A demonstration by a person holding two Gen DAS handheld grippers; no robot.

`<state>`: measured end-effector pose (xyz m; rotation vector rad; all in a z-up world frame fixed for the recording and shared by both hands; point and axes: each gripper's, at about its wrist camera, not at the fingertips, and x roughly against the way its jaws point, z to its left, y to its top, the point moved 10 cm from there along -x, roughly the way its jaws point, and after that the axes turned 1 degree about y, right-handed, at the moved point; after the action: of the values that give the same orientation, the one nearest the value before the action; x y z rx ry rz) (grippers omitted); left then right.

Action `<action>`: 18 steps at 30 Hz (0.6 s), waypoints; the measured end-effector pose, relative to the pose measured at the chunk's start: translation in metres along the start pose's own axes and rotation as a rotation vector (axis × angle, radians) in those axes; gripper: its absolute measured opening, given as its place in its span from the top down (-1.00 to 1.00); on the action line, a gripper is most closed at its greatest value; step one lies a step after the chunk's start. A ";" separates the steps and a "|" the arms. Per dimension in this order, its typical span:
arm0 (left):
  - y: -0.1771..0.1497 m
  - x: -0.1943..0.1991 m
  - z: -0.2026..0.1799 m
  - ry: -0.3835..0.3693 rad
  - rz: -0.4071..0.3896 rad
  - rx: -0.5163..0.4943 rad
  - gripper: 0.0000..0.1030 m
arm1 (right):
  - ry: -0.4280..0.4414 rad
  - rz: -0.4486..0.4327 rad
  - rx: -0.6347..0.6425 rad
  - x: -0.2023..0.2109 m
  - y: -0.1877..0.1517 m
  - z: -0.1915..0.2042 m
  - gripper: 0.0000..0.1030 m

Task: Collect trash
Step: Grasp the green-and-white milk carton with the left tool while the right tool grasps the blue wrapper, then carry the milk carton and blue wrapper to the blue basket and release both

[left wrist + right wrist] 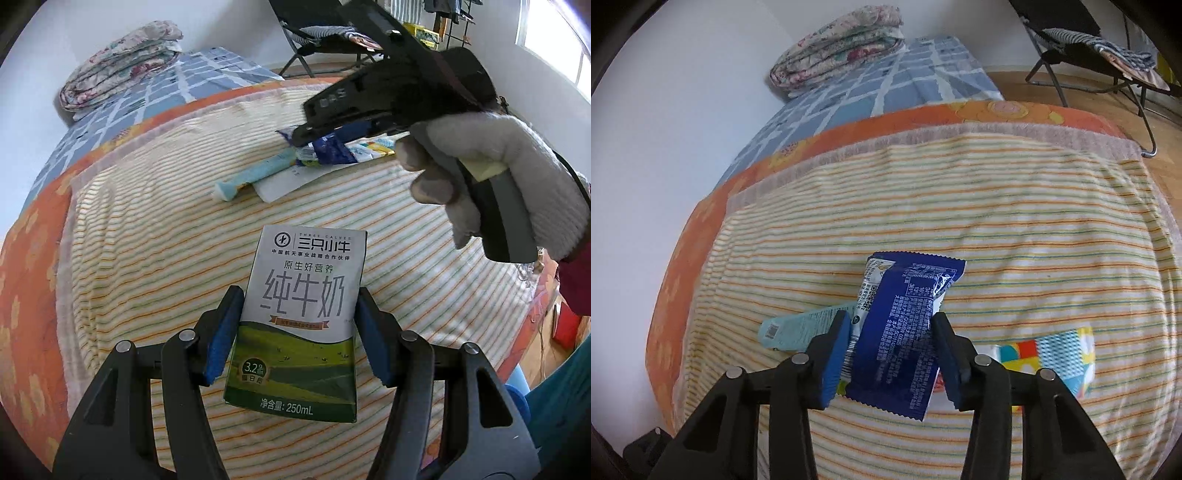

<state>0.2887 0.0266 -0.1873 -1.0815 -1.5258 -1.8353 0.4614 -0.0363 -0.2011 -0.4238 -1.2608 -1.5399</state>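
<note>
The left gripper (297,328) clamps a milk carton (301,314) by its sides over the striped towel (155,236). The right gripper (891,343), in a gloved hand (491,184), pinches a blue wrapper (905,332). Beyond the carton on the towel lie a pale blue tube (255,175) and more wrappers (332,149). Further off, the towel covers an orange blanket (687,236), with a folded quilt (838,44) and a chair (1082,40) behind.

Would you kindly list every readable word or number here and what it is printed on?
Milk carton:
"THREE CALVES"
"三只小牛"
"原生好营养"
"纯牛奶"
"3.2g"
"净含量: 250mL"
Right gripper, its body: "DAS"
Blue wrapper: fine print, too small to read.
</note>
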 end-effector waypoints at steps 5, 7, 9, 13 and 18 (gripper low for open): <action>-0.002 0.021 0.003 0.020 -0.024 0.016 -0.21 | 0.018 -0.049 0.003 0.029 0.002 -0.002 0.12; -0.002 0.031 0.004 0.025 -0.035 0.021 -0.21 | 0.046 -0.061 -0.013 0.043 0.001 -0.001 0.12; -0.002 0.041 0.005 0.035 -0.047 0.024 -0.21 | 0.062 -0.076 -0.008 0.059 0.000 0.002 0.12; -0.006 0.067 0.006 0.053 -0.073 0.040 -0.21 | 0.066 -0.109 0.045 0.095 -0.007 0.013 0.12; -0.012 0.101 0.004 0.070 -0.108 0.055 -0.21 | 0.104 -0.147 0.079 0.141 -0.027 0.028 0.12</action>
<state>0.2248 0.0435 -0.1104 -0.9162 -1.6113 -1.8705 0.3748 -0.0840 -0.0937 -0.2005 -1.2896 -1.6076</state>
